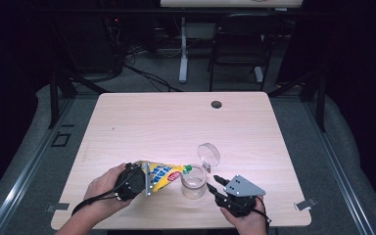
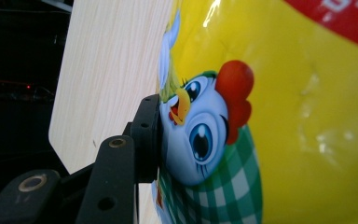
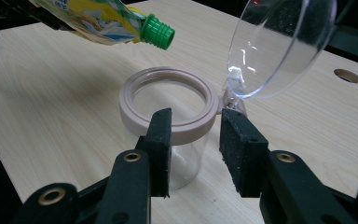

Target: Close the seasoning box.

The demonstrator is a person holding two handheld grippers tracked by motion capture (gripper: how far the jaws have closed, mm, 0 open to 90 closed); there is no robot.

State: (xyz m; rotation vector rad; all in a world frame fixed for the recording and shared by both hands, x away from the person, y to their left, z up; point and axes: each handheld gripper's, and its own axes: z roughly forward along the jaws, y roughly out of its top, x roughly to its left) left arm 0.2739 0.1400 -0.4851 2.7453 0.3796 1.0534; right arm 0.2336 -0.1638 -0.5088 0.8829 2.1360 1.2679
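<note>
A yellow snack pouch point(image 1: 164, 175) with a cartoon chicken point(image 2: 200, 135) is tilted over the table, and my left gripper point(image 1: 144, 178) is shut on its wide end. One black finger point(image 2: 145, 135) presses its side. The pouch's green screw cap point(image 3: 157, 31) points down toward the mouth of a clear glass jar point(image 1: 194, 183). The jar has a pale ring rim point(image 3: 135, 119), and its clear hinged lid point(image 3: 279, 46) stands swung open behind it. My right gripper point(image 3: 198, 140) sits just right of the jar point(image 1: 217, 186), open. Its pads are near the jar's side without gripping it.
The light wooden table point(image 1: 176, 122) has a cable hole point(image 1: 216, 104) near its far edge. A black chair point(image 1: 240, 44) and a table leg stand on the floor beyond. Metal clips point(image 1: 304, 204) sit at the near corners.
</note>
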